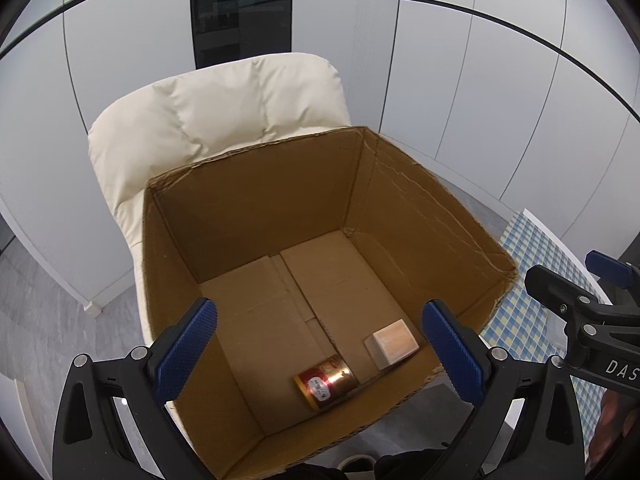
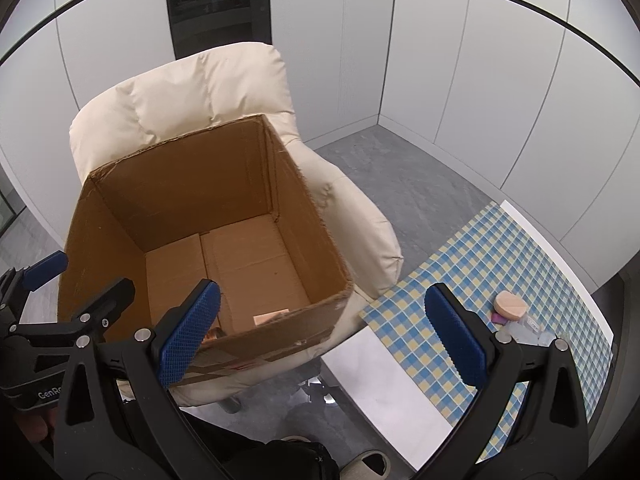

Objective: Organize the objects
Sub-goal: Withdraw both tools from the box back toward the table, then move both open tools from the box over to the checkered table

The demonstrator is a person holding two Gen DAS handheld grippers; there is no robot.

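Can (image 2: 212, 335) mostly hidden — clear items (image 2: 524, 330) perhaps bottles.

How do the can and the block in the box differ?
The can is a red and gold cylinder with a shiny surface and a label; the block is a pale, matte, plain cuboid. The can lies on its side; the block sits flat on a face. The can is nearer the box's near wall. Both rest loose on the box floor, apart from each other, with neither gripper holding them.

The box (image 1: 256, 216) is matt, rough-edged corrugated cardboard. The can (image 1: 326, 382) inside looks like glossy metal. The chair (image 1: 192, 120) is soft cream cloth; the fingers (image 1: 188, 344) carry textured blue pads.
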